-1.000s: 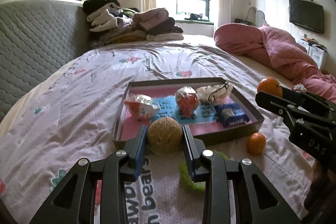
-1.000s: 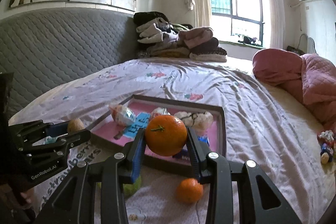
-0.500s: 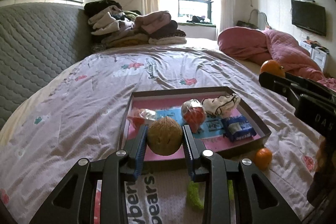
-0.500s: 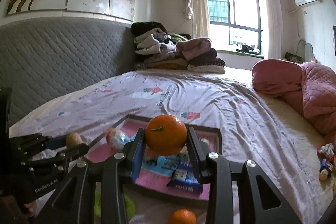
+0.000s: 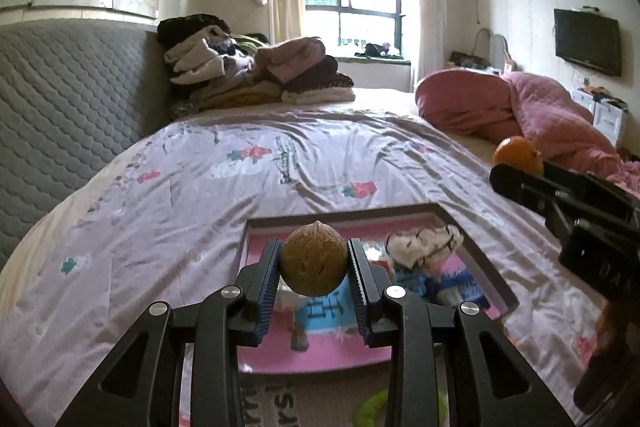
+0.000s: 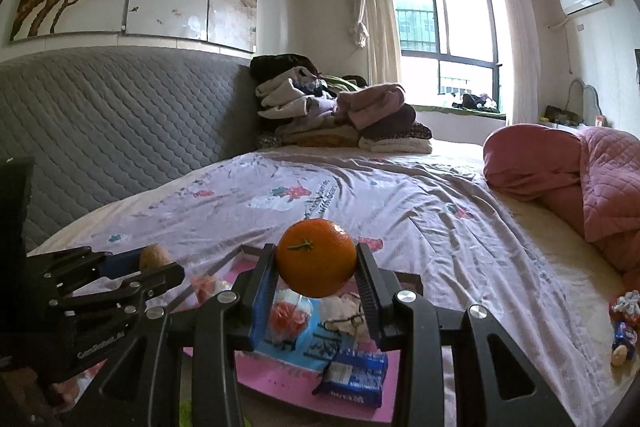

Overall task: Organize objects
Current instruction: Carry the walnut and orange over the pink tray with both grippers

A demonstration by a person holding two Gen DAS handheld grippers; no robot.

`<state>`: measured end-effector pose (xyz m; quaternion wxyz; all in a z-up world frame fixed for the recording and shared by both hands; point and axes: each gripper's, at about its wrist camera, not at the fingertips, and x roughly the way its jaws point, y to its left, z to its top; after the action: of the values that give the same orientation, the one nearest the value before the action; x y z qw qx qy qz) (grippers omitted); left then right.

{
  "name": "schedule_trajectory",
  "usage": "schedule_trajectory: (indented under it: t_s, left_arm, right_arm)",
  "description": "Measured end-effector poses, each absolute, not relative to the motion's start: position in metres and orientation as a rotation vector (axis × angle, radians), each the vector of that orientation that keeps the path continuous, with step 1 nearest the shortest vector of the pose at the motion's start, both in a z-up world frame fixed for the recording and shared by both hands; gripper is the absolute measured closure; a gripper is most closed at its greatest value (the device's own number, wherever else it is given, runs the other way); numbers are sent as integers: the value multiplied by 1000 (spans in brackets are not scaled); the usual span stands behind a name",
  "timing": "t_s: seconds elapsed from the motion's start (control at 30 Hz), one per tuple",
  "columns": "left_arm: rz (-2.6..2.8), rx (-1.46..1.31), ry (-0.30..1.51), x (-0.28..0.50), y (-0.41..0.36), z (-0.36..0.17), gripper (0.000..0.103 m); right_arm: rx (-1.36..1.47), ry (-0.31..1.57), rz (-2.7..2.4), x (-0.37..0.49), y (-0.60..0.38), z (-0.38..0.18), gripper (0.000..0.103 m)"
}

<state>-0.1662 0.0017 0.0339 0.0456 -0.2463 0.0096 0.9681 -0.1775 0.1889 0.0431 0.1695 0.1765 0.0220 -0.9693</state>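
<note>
1. The left gripper holds a brown walnut. Its 2 fingers press on the nut's 2 sides, so it is gripping the nut.
2. The walnut is up in the air, above the near part of the tray.
3. The right gripper holds an orange. Its 2 fingers squeeze the fruit from both sides.
4. The orange is also up in the air, above the tray's far edge in the right wrist view.
5. The tray is a flat box with a dark rim and a pink and blue floor. It lies on the bed.
6. Inside the tray sits a blue snack pack, near the tray's front.
7. A red snack in a clear wrapper lies in the tray too, behind the blue pack.
8. A white crumpled thing with black string rests in the tray, toward its right side in the left wrist view.
9. Something green lies on the bed just in front of the tray. It is too blurry to tell what it is.
10. A pink quilt is bunched up far to the right of the tray.
11. A pile of folded clothes sits far behind the tray, by the grey headboard.
</note>
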Motion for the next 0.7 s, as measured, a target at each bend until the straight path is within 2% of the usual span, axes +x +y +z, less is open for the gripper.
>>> schedule_trajectory:
  t_s: [0.3,0.7]
  left_arm:
    - [2981,-705,32,-185,5,45,70]
    - [2960,-785,101,-205,15,10,70]
  right_arm:
    - [461,31,-2722,-197,180,48,64]
    - [544,29,-2673,-214,177,15,64]
